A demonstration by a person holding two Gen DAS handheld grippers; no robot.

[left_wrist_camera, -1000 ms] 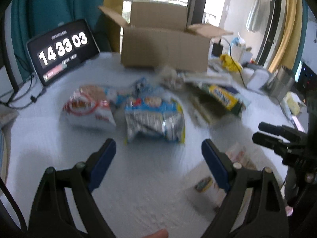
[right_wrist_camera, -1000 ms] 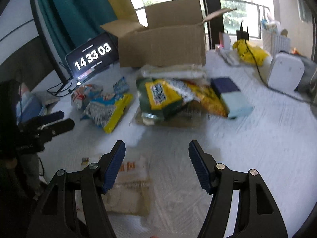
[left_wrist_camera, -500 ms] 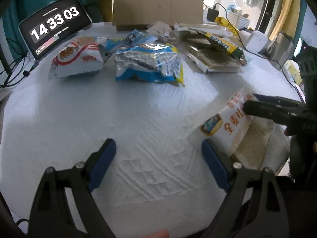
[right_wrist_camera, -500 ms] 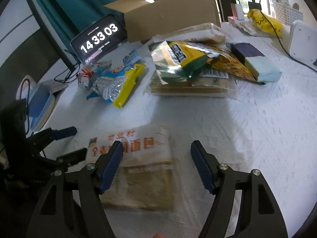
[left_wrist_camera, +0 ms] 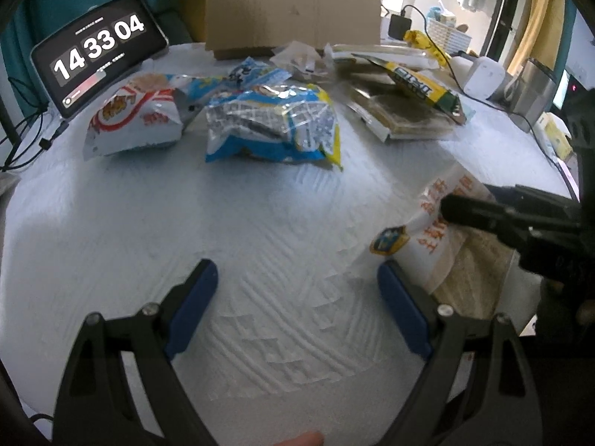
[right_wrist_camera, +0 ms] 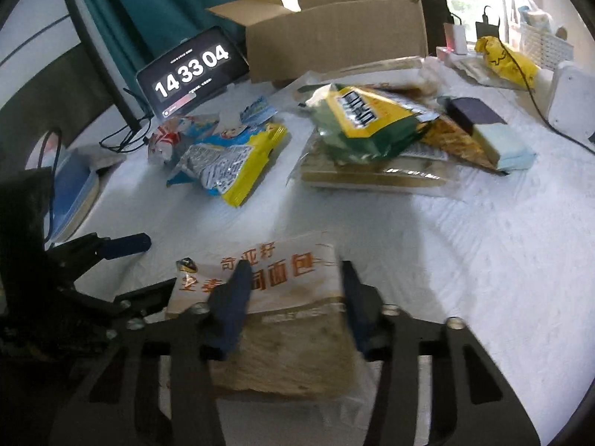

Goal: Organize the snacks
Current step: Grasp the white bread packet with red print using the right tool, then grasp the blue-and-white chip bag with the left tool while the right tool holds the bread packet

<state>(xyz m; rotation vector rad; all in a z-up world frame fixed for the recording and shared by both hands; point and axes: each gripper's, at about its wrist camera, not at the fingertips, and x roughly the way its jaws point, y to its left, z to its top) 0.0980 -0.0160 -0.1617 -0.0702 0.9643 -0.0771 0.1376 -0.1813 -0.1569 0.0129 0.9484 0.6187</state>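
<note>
Bread in a clear bag (right_wrist_camera: 282, 319), printed with orange characters, lies at the near table edge (left_wrist_camera: 111, 230). We are closing our right gripper (right_wrist_camera: 293, 297) around it; the blue pads straddle the loaf, and we cannot tell whether they press yet. Our left gripper (left_wrist_camera: 297, 297) gapes over bare cloth, grasping nothing. Squeezing too hard could crush the soft loaf, or slippery film could slide free. Only the right view shows a blue-and-cream block (right_wrist_camera: 494, 141) beside the green-yellow packet (right_wrist_camera: 368, 122); the left view alone shows a metal cup (left_wrist_camera: 535, 89).
</note>
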